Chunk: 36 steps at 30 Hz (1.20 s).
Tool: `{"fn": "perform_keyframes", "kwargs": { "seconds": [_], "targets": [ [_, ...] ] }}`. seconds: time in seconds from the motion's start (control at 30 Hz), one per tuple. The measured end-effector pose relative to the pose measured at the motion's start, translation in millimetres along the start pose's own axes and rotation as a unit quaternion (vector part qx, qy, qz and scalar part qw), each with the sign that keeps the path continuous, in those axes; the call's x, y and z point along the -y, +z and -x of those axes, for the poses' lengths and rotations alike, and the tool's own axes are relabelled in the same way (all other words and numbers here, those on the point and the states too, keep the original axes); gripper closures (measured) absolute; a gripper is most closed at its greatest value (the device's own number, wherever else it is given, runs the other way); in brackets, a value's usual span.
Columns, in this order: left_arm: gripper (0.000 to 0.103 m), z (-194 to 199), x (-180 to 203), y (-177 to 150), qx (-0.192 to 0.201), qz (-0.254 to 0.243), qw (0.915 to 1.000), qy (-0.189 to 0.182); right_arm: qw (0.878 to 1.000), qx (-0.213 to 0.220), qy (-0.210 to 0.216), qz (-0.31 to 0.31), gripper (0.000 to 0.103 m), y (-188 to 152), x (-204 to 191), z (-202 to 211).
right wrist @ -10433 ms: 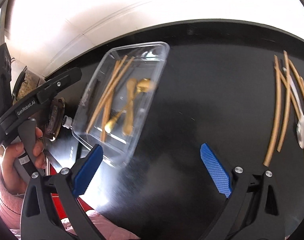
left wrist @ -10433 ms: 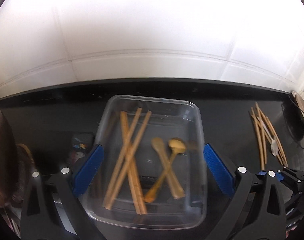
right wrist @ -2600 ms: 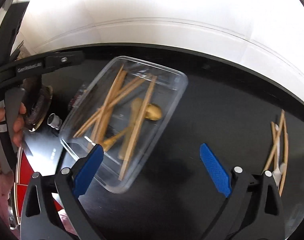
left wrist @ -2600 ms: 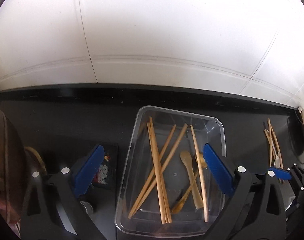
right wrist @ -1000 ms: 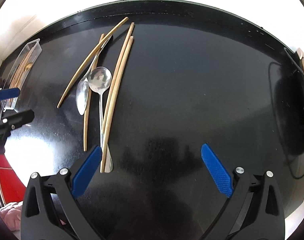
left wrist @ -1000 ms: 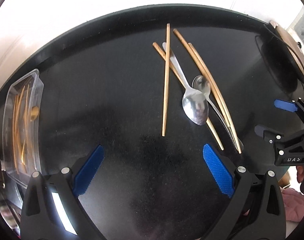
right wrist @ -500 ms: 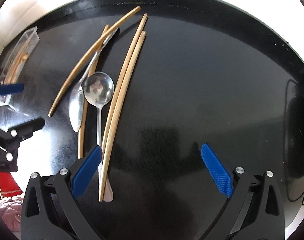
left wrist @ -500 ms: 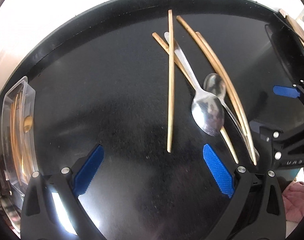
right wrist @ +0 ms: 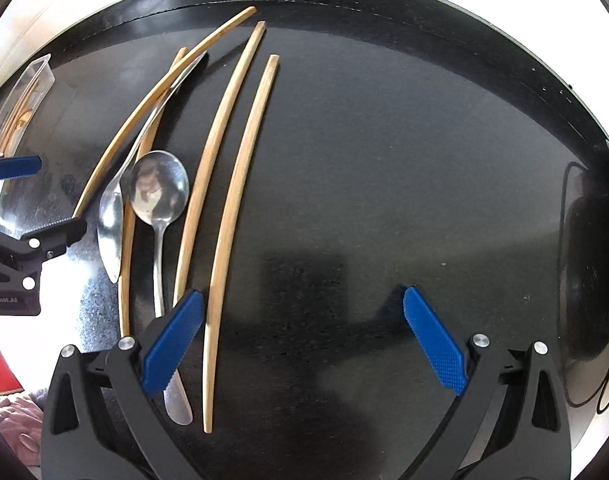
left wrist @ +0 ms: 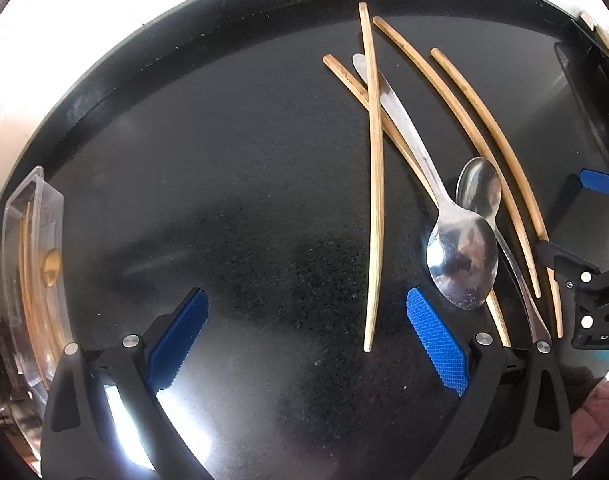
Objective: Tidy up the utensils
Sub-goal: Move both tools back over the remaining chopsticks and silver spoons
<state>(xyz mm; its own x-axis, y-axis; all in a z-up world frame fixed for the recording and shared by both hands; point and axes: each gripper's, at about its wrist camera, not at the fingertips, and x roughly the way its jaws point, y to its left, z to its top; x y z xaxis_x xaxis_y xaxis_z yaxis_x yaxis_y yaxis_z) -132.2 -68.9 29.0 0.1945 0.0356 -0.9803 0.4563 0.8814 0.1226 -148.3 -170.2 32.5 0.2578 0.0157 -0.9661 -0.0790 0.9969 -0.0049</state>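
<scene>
— While both hand-held grippers hang spread and empty, what's left?

— Four chopsticks (left wrist: 375, 176) and two spoons (left wrist: 462, 258) lie loose on the dark surface (left wrist: 232, 184).

— And done?

— Some sticks sit in the clear tub (left wrist: 32, 272) far left.

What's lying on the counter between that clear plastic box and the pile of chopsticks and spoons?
Nothing: in the left wrist view, only bare black counter lies between the clear box and the nearest chopstick.
</scene>
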Motion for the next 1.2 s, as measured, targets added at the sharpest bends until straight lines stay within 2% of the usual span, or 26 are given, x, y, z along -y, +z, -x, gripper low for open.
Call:
{"fn": "perform_keyframes", "kwargs": {
  "seconds": [0.23, 0.57, 0.8, 1.2],
  "targets": [
    [0.006, -10.3, -11.9, 11.8, 0.002, 0.018, 0.9998, -0.008, 1.000, 0.001, -0.004, -0.019, 0.007, -2.0, 8.3, -2.9],
    [0.006, -23.8, -32.6, 43.3, 0.012, 0.041, 0.9981, -0.044, 0.999, -0.022, -0.005, -0.033, 0.005, 28.9, 15.8, -6.2],
    [0.005, -26.2, -35.9, 63.0, 0.025, 0.034, 0.9981, -0.044, 0.999, -0.044, -0.004, -0.026, 0.005, 43.6, 17.2, -6.4],
    [0.005, -24.2, -35.2, 67.9, 0.021, 0.043, 0.9979, -0.044, 0.999, -0.049, -0.003, -0.020, 0.005, 55.9, 4.8, -8.2]
  ]
}}
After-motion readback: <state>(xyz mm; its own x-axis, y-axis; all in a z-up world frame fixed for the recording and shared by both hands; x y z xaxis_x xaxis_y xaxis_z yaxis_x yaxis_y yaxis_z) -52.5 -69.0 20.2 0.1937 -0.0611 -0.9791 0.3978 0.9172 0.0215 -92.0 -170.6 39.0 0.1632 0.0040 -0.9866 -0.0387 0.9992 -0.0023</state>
